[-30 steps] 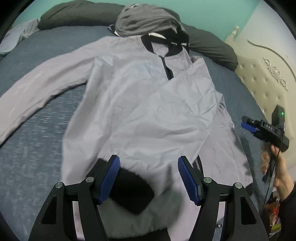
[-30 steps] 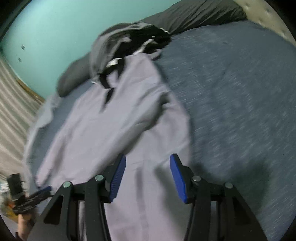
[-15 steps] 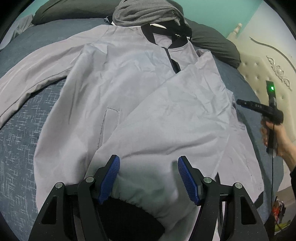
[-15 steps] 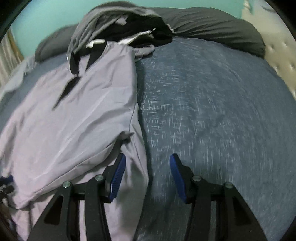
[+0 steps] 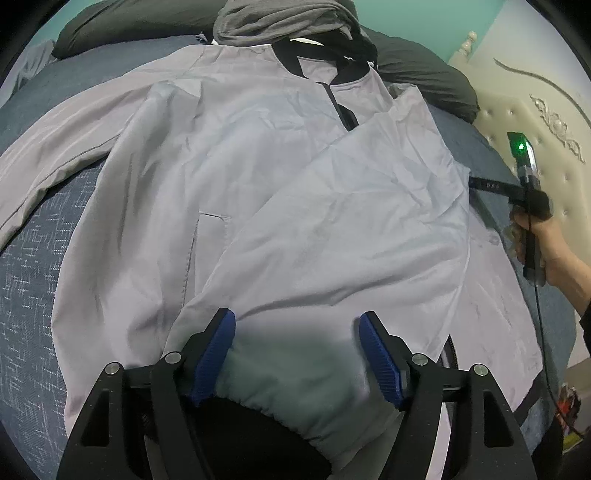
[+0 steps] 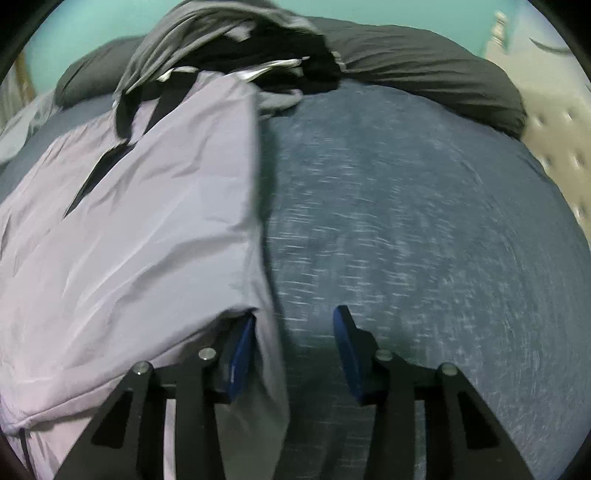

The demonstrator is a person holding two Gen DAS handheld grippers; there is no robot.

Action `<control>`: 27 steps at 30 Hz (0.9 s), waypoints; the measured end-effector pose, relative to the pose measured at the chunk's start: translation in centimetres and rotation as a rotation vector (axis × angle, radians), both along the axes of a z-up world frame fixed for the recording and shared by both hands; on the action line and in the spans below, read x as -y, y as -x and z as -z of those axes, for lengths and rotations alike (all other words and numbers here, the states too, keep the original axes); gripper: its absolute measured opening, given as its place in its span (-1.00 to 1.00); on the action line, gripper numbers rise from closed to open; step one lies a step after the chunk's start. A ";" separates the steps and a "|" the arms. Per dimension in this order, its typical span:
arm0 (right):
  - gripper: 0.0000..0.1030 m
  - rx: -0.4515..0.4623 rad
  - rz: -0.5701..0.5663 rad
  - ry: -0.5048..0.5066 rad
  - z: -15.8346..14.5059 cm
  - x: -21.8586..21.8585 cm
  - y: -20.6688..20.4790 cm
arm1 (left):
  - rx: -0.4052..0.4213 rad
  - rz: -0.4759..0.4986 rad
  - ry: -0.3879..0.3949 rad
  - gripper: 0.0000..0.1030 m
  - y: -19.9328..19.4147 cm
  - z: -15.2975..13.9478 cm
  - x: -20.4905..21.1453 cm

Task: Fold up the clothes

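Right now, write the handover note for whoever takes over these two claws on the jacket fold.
Left claw: jaws opening, the folded-over sleeve's end and black cuff lie between the pads, not pinched.
Right claw: jaws closing at the jacket's right edge; fabric lies against one pad, no grip yet.
Grey jacket: flat, front up, on the blue bedspread, collar toward the pile of dark clothes.
Done: right sleeve folded across the chest.
Left: fold the other sleeve, which lies spread out, then the body.
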State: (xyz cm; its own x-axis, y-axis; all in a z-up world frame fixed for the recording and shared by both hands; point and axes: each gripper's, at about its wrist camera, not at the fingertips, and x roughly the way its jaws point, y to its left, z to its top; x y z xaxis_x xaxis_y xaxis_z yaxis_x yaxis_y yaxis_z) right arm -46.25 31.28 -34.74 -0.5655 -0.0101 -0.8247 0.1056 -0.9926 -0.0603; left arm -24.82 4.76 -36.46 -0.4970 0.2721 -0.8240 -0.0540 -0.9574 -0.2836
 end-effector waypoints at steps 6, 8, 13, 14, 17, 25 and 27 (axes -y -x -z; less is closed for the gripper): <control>-0.25 -0.017 0.042 0.088 0.2 -2.6 -0.6 | 0.000 0.003 -0.015 0.43 0.1 0.0 0.3; -0.29 -0.014 0.035 0.080 0.3 -2.2 -0.4 | 0.001 0.003 -0.019 0.43 0.1 0.0 0.5; -0.30 -0.013 0.007 0.163 -0.8 -3.4 -1.2 | 0.005 -0.001 -0.037 0.43 0.1 -0.2 1.0; -0.30 -0.016 -0.004 0.182 -1.2 -3.7 -1.5 | 0.007 -0.004 -0.043 0.43 0.0 -0.4 1.2; -0.29 -0.033 -0.039 0.222 -2.7 -4.3 -2.1 | 0.007 -0.013 -0.064 0.43 -0.3 -1.2 1.5; -0.29 -0.025 -0.119 0.240 -6.8 -3.3 0.3 | -0.011 -0.041 -0.073 0.43 -0.5 -2.0 2.8; -0.29 -0.031 -0.080 0.242 -7.4 -3.3 1.2 | -0.006 -0.042 -0.074 0.43 -0.4 -1.7 3.1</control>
State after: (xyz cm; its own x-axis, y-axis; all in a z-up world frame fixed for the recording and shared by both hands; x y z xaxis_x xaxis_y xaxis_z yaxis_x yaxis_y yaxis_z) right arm -47.47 34.54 -27.30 -0.5803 -0.2509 -0.7748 0.1862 -0.9670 0.1737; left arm -24.39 1.63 -34.74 -0.5139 0.3108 -0.7996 -0.0156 -0.9353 -0.3535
